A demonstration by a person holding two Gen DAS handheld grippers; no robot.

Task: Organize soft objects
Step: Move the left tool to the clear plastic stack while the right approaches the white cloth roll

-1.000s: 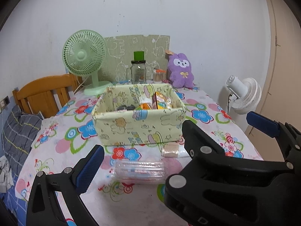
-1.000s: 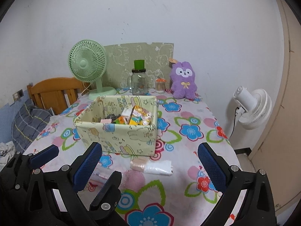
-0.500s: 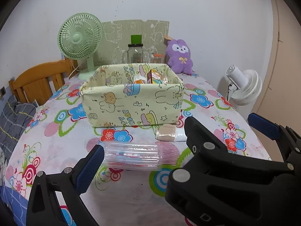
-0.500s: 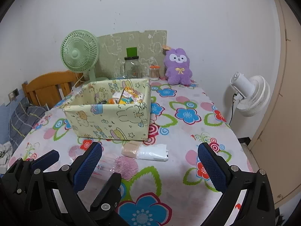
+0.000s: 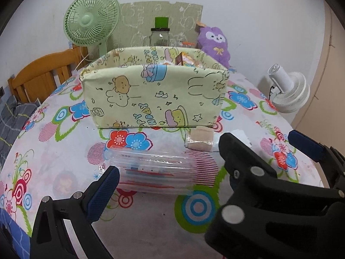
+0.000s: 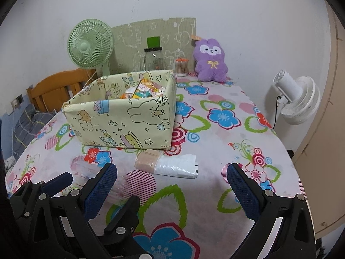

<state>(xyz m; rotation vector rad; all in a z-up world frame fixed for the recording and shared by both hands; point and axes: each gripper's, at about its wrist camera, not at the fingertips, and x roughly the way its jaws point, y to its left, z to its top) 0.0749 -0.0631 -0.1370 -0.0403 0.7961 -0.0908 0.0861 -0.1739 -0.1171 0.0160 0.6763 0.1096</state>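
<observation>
A clear plastic packet point(image 5: 155, 173) with red and blue print lies on the flowered tablecloth just ahead of my open left gripper point(image 5: 168, 177). A beige roll in a white plastic wrapper point(image 6: 166, 165) lies in front of the pale yellow cartoon-print fabric box point(image 6: 127, 118); it also shows in the left wrist view point(image 5: 199, 139). The box point(image 5: 155, 95) holds several packets. My right gripper point(image 6: 172, 185) is open and empty, just short of the wrapped roll. A purple plush rabbit point(image 6: 210, 59) sits at the table's far edge.
A green desk fan point(image 6: 90, 45), a glass jar with green lid point(image 6: 153, 56) and a small orange-lidded jar point(image 6: 181, 67) stand at the back by a cardboard panel. A wooden chair point(image 6: 54, 90) is at left. A white fan point(image 6: 299, 101) stands past the table's right edge.
Both grippers have dropped lower and moved forward toward the table; the box, clear packet and wrapped roll now look larger and closer. Both stay open.
</observation>
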